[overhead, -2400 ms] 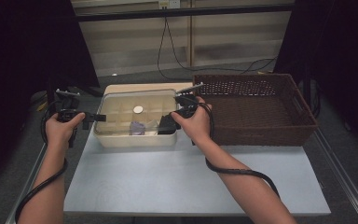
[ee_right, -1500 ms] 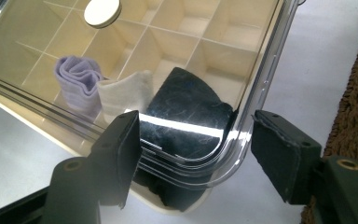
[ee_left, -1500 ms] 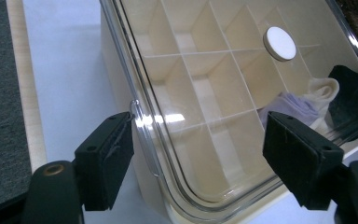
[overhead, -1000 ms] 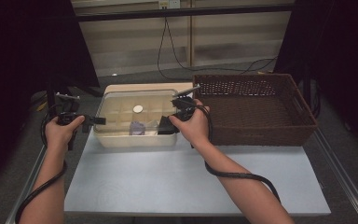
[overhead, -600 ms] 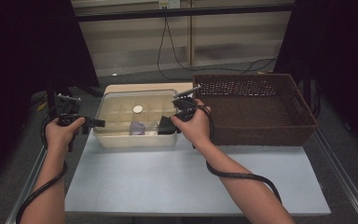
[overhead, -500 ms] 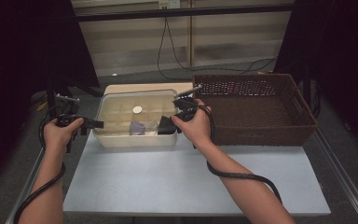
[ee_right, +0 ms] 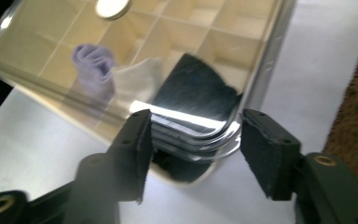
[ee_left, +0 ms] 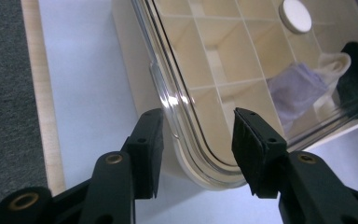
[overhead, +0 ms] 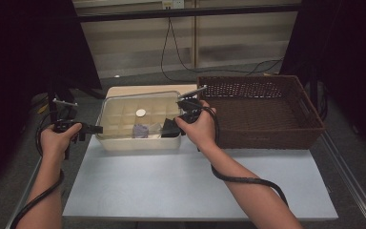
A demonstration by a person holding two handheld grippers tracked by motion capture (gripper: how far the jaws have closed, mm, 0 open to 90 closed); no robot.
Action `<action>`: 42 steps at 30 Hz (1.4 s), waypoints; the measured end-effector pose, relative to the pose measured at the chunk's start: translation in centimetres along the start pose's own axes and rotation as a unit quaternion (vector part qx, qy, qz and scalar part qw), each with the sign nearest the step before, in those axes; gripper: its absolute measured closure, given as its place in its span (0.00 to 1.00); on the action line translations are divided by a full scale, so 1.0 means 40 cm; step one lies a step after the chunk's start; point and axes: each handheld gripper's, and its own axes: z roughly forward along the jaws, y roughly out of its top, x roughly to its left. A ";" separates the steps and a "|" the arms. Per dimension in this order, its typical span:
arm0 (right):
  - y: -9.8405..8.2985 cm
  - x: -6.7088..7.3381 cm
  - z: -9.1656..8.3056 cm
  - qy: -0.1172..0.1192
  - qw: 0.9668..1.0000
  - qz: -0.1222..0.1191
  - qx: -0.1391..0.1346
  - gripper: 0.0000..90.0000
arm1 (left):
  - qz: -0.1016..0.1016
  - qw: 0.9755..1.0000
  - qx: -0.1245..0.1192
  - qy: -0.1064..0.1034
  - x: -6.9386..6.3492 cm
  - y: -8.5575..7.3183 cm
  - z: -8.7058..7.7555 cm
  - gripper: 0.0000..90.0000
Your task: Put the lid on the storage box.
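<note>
A cream compartment box (overhead: pixel 138 143) with a clear lid (overhead: pixel 124 107) lies on the table. Inside are a white disc (overhead: pixel 140 113), a purple cloth (overhead: pixel 139 130) and a black item (ee_right: pixel 196 84). My left gripper (overhead: pixel 97 129) is at the box's near left corner. Its jaws have just been closing and straddle the lid's rim (ee_left: pixel 186 140) with a little gap; the left gripper (ee_left: pixel 198 135) is open. My right gripper (overhead: pixel 174 128) is at the near right corner. Its jaws have just opened slightly, but both pads of the right gripper (ee_right: pixel 196 140) still touch the lid's corner (ee_right: pixel 205 135).
A dark brown wicker basket (overhead: pixel 267 133) stands right of the box, close to my right hand. The pale table (overhead: pixel 186 186) stretches toward the person. A wooden board (overhead: pixel 147 89) lies under the box's far side. Cables trail from both grippers.
</note>
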 end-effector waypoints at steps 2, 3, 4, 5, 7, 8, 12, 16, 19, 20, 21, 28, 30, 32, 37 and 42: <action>0.005 -0.003 0.005 -0.008 1.000 0.005 0.005 0.48 | 0.004 1.000 0.001 0.003 -0.001 0.005 0.000 0.60; 0.008 -0.003 0.009 -0.010 1.000 0.006 0.005 0.47 | 0.002 1.000 0.000 0.003 -0.001 0.007 0.001 0.59; 0.010 -0.003 0.014 -0.014 1.000 0.003 0.005 0.46 | 0.002 1.000 0.000 0.005 0.000 0.009 0.002 0.58; 0.012 -0.002 0.016 -0.019 1.000 0.006 0.008 0.45 | 0.003 1.000 -0.001 0.008 0.000 0.011 0.003 0.56; 0.019 -0.004 0.019 -0.019 1.000 0.013 0.002 0.42 | 0.002 1.000 0.001 0.001 0.000 0.015 0.008 0.56; 0.023 -0.006 0.021 -0.022 1.000 0.014 0.002 0.41 | 0.006 1.000 0.001 0.004 0.002 0.017 0.009 0.56; 0.032 -0.010 0.034 -0.045 0.999 0.014 0.009 0.37 | 0.006 1.000 -0.001 0.001 0.008 0.023 0.018 0.51; 0.037 -0.004 0.040 -0.046 0.999 0.015 0.010 0.34 | 0.004 1.000 -0.003 -0.008 0.008 0.026 0.032 0.52; 0.037 0.004 0.043 -0.039 0.999 0.011 0.018 0.39 | 0.003 1.000 0.000 -0.004 0.004 0.028 0.039 0.51; 0.036 0.006 0.044 -0.043 0.999 0.011 0.019 0.40 | 0.005 1.000 0.001 -0.004 0.005 0.029 0.038 0.51; 0.036 0.007 0.044 -0.045 0.999 0.013 0.018 0.38 | 0.004 1.000 0.004 -0.006 0.005 0.029 0.037 0.51; 0.031 0.011 0.046 -0.040 0.999 0.013 0.024 0.39 | 0.000 1.000 0.002 -0.008 0.011 0.023 0.031 0.53; 0.028 0.010 0.044 -0.036 0.999 0.018 0.026 0.42 | 0.004 1.000 0.005 -0.001 0.012 0.023 0.028 0.53; 0.024 0.010 0.041 -0.033 0.999 0.015 0.026 0.44 | -0.004 1.000 0.003 -0.001 0.010 0.021 0.025 0.53; 0.012 0.010 0.030 -0.023 0.999 0.018 0.029 0.49 | 0.000 1.000 0.002 0.005 0.007 0.015 0.022 0.53; -0.001 0.014 0.011 -0.009 0.999 0.015 0.028 0.58 | 0.001 1.000 0.008 0.005 0.000 0.014 0.019 0.53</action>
